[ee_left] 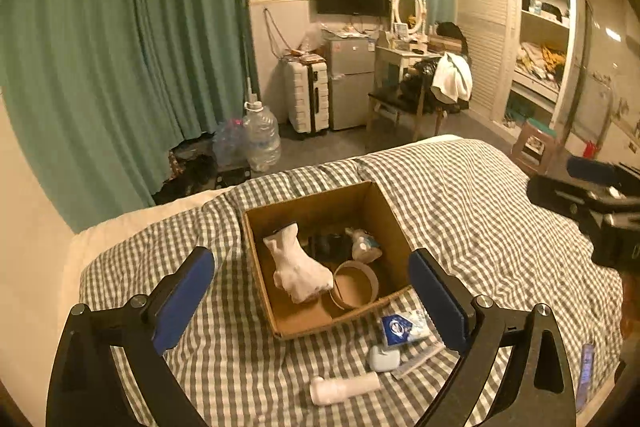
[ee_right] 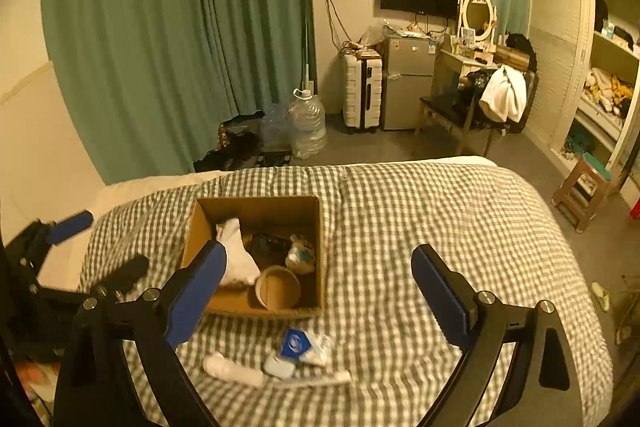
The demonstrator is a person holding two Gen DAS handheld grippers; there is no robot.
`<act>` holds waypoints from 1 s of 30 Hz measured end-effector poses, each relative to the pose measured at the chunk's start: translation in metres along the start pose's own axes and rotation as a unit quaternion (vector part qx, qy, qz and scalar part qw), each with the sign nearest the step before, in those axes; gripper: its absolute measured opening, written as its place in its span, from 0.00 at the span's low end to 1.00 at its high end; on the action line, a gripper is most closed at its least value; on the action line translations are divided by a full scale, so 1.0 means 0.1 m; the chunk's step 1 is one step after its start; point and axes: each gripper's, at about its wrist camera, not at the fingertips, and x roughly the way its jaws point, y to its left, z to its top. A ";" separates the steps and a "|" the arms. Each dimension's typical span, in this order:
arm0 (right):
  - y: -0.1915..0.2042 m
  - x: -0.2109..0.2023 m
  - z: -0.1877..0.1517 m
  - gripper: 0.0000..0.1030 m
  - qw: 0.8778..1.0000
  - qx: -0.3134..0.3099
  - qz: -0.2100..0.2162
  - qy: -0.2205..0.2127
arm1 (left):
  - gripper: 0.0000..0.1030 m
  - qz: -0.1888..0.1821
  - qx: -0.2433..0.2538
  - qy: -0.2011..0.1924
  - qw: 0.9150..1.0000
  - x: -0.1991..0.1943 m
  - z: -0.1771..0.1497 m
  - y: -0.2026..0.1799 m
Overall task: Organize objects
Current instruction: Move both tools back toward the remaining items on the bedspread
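Note:
An open cardboard box (ee_left: pixel 384 211) sits on the checked bed cover (ee_left: pixel 480 195). In it lie a white sock (ee_left: pixel 298 267), a tape roll (ee_left: pixel 356 285), a dark object (ee_left: pixel 328 243) and a small soft toy (ee_left: pixel 364 245). In front of the box lie a blue-white packet (ee_left: pixel 402 325), a small pale case (ee_left: pixel 384 358), a white tube (ee_left: pixel 344 387) and a thin flat stick (ee_left: pixel 418 359). My left gripper (ee_left: pixel 312 291) is open and empty above the box's near edge. My right gripper (ee_right: pixel 320 287) is open and empty, above the box (ee_right: pixel 256 207) and the loose items (ee_right: pixel 296 345).
The right gripper shows at the right edge of the left wrist view (ee_left: pixel 592 207); the left one shows at the left edge of the right wrist view (ee_right: pixel 60 259). Beyond the bed are water jugs (ee_left: pixel 260 135), a suitcase (ee_left: pixel 308 99), a small fridge, a chair and a stool (ee_left: pixel 534 147).

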 end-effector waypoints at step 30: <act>-0.03 1.98 -1.82 0.92 0.981 0.024 0.002 0.194 | 0.98 0.084 -0.065 0.133 0.985 1.48 -1.76 0.13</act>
